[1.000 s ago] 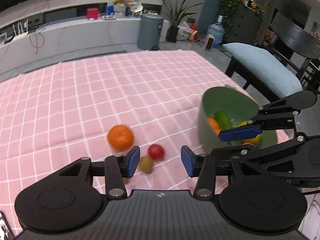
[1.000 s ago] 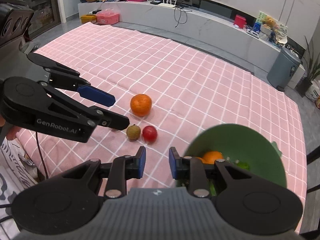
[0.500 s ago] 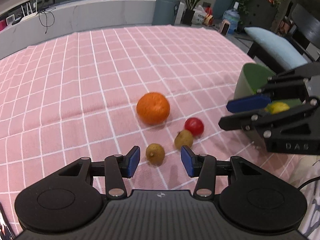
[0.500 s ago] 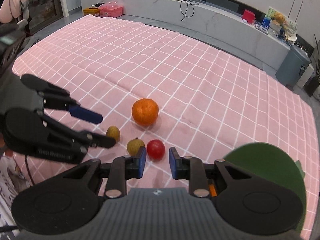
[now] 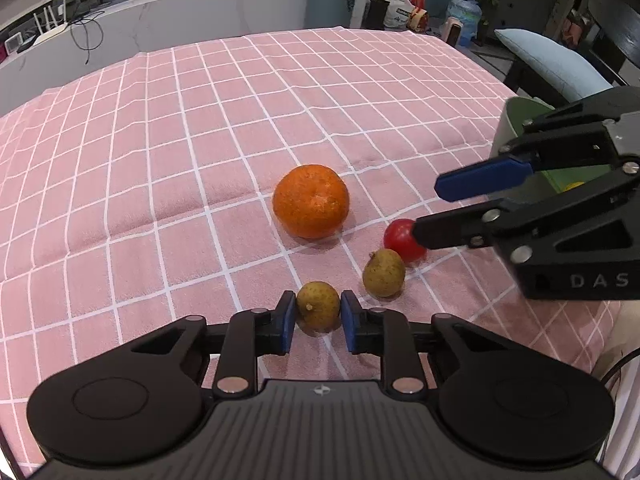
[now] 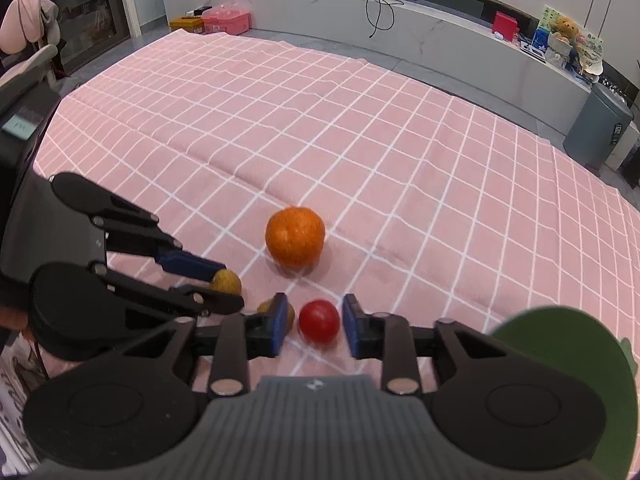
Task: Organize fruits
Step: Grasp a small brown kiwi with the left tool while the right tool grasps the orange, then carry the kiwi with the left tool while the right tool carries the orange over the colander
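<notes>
On the pink checked cloth [image 5: 160,168] lie an orange [image 5: 310,201], a small red fruit [image 5: 402,240] and two small yellow-brown fruits. My left gripper [image 5: 318,307] is shut on the nearer yellow-brown fruit [image 5: 318,305], which rests on the cloth. The second yellow-brown fruit [image 5: 383,273] lies just right of it. My right gripper [image 6: 314,322] is open, its fingers on either side of the red fruit [image 6: 319,321] without touching it. The orange [image 6: 295,236] lies beyond. The green bowl [image 6: 568,364] is at the right, partly hidden.
The green bowl [image 5: 506,120] holds a yellow fruit [image 5: 574,186] behind the right gripper. The cloth's near edge runs just below the fruits. A chair with a blue cushion [image 5: 552,64] stands beyond the table's right side. A grey bin [image 6: 602,128] stands on the floor.
My left gripper moved forward and closed on the nearer yellow-brown fruit. My right gripper moved left from the bowl, opened wider and came down around the red fruit.
</notes>
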Action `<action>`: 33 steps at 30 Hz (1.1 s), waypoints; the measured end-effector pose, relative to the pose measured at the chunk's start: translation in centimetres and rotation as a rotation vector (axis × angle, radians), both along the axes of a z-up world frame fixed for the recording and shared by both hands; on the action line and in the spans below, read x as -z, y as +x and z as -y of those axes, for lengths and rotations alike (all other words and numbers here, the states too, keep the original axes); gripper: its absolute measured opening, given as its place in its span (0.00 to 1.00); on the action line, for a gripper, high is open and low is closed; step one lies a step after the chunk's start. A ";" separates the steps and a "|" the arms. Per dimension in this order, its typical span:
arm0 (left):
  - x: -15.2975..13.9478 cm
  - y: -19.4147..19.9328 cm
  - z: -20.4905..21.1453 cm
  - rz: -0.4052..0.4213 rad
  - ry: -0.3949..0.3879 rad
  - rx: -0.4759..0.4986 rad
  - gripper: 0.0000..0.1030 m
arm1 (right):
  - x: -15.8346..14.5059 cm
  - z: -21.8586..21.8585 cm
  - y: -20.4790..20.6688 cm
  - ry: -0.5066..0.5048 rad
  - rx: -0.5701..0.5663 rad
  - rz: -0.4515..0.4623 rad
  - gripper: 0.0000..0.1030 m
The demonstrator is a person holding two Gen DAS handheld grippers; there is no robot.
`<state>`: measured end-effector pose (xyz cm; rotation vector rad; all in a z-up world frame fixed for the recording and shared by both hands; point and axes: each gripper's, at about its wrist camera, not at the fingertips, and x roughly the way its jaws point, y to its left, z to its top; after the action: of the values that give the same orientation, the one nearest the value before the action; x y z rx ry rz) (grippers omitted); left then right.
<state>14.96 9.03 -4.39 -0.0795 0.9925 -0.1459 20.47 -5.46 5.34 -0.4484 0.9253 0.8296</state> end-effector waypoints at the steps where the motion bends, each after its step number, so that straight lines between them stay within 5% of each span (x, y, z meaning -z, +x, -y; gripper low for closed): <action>1: -0.1 0.0 -0.2 0.007 -0.002 -0.010 0.26 | 0.1 -0.3 0.1 0.006 0.001 0.002 0.32; 19: -1.1 -0.3 -5.4 0.033 -0.030 -0.263 0.25 | 2.2 -6.3 2.5 -0.022 0.011 0.020 0.43; 33: -1.6 -0.9 -5.4 0.049 -0.042 -0.278 0.25 | 3.2 -7.0 2.9 -0.041 0.045 0.016 0.39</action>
<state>14.07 14.43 -2.79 -0.2501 0.9199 0.0857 23.38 1.55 2.13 -0.4674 0.9358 0.7660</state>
